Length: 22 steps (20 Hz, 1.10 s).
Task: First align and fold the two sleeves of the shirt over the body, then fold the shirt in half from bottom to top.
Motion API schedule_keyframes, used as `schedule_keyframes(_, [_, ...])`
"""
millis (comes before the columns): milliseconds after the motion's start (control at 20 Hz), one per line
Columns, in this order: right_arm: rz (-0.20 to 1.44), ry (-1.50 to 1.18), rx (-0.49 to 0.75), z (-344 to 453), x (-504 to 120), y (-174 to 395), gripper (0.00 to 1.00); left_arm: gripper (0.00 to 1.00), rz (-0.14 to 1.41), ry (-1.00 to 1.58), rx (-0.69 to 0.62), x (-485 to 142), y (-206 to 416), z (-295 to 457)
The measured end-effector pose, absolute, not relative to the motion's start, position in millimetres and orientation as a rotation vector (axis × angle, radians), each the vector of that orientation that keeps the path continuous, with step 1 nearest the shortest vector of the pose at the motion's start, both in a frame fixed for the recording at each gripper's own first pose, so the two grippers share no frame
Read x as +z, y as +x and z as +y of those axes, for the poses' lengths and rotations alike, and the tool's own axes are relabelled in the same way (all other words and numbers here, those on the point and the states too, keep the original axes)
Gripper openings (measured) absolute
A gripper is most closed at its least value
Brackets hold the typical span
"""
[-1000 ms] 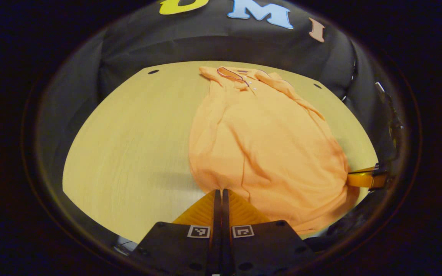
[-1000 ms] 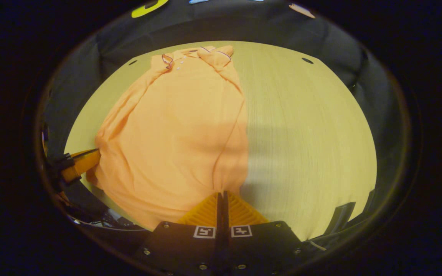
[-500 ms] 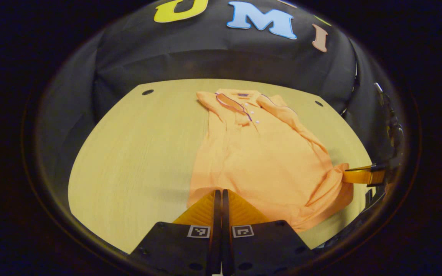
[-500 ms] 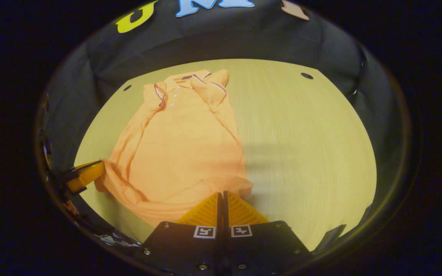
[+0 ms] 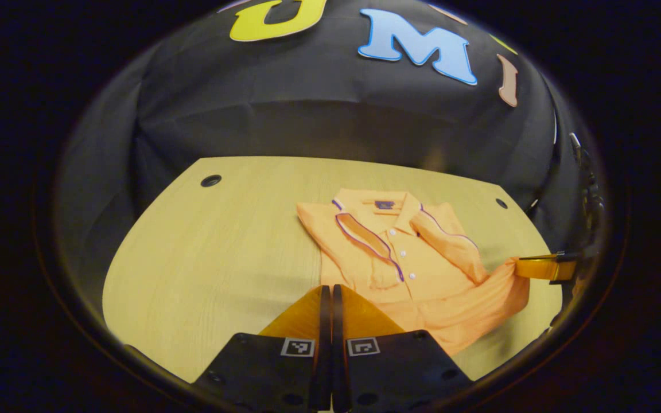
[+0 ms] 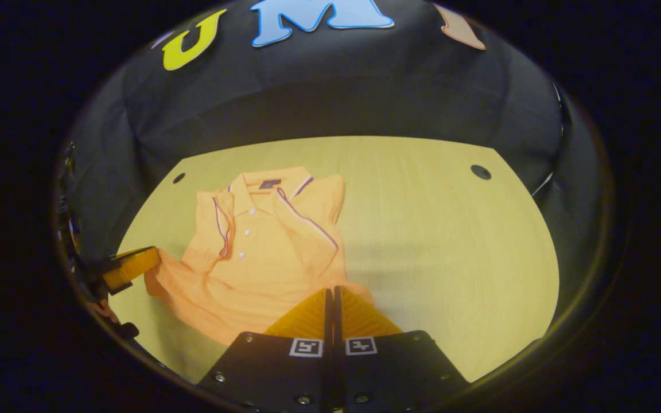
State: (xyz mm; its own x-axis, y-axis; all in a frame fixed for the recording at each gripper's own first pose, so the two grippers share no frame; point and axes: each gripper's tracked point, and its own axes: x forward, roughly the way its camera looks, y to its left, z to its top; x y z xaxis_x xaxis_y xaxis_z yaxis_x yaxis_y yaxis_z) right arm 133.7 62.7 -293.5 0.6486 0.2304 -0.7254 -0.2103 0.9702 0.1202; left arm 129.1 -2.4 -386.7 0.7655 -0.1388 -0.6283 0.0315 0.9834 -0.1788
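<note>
An orange polo shirt point(image 5: 422, 269) lies on the wooden table point(image 5: 221, 246), collar at the far end, both purple-trimmed sleeves laid over the chest. In the left gripper view my left gripper point(image 5: 327, 293) is shut on the near-left corner of the hem. The right gripper point(image 5: 540, 268) at the far right pinches the other hem corner. In the right gripper view the shirt point(image 6: 261, 246) bunches up in front of my right gripper point(image 6: 330, 295), which is shut on the hem. The left gripper point(image 6: 129, 267) holds its corner at the left edge. The hem hangs raised between both grippers.
The table point(image 6: 451, 229) has small round holes near its far corners point(image 5: 210, 180) point(image 6: 480, 171). Black cloth walls stand behind and at the sides. Bare wood stretches left of the shirt in the left gripper view and right of it in the right gripper view.
Both grippers have carried the hem forward toward the collar. The shirt's visible length has shrunk, and the lower part now folds up over the body.
</note>
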Motion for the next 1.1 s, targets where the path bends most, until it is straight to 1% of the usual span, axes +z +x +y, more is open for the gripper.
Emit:
schedule_keyframes(250, [0.761, 0.029, 0.254, 72, -291, 226, 0.00, 0.07, 0.638, -0.194, -0.058, -382, 223, 13])
schedule_keyframes(650, [0.690, 0.027, 0.256, 86, -304, 326, 0.00, 0.06, 0.578, -0.173, -0.070, -394, 328, 16])
schedule_keyframes(900, [0.661, 0.045, 0.232, 83, -322, 370, 0.00, 0.06, 0.547, -0.135, -0.078, -405, 365, 16])
schedule_keyframes(1100, [0.696, 0.076, 0.238, 82, -344, 373, 0.00, 0.06, 0.575, -0.098, -0.072, -420, 366, 17])
